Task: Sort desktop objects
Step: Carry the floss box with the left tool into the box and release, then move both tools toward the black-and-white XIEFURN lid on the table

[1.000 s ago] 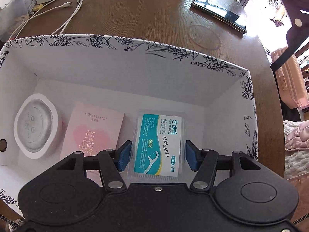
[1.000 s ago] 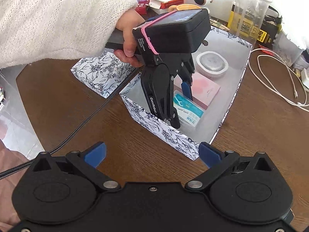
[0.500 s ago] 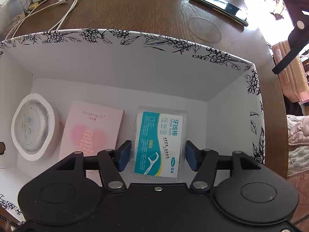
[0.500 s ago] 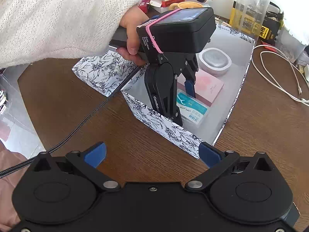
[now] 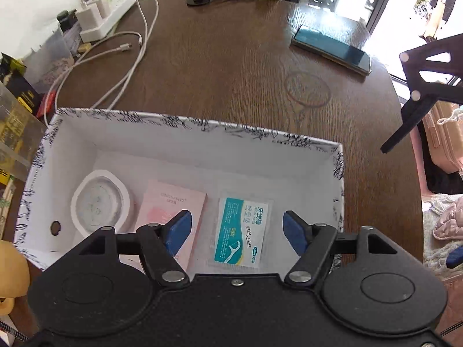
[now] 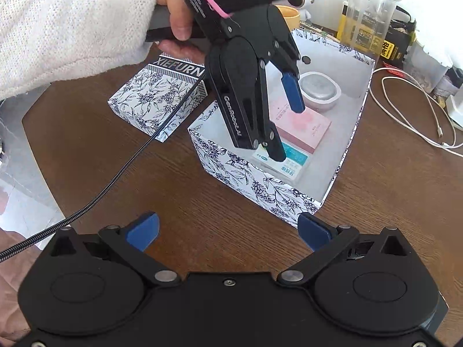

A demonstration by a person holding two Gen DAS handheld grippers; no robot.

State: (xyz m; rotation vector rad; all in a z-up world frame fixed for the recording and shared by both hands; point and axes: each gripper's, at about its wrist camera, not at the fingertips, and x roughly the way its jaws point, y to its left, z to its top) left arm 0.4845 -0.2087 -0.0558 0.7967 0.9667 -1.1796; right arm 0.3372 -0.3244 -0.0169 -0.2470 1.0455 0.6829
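A floral-patterned white box stands on the brown table. Inside it lie a teal dental floss pack, a pink flat box and a round white case. My left gripper hangs open above the box, lifted clear of the floss pack, with nothing between its fingers. My right gripper is open over the bare table in front of the box, holding nothing.
The box lid lies left of the box. A phone rests at the far right of the table. White cables and a power strip lie at the back. A sleeved hand holds the left gripper.
My left gripper has opened wider and risen out of the box, leaving the floss pack lying on the box floor. The right gripper has barely moved.
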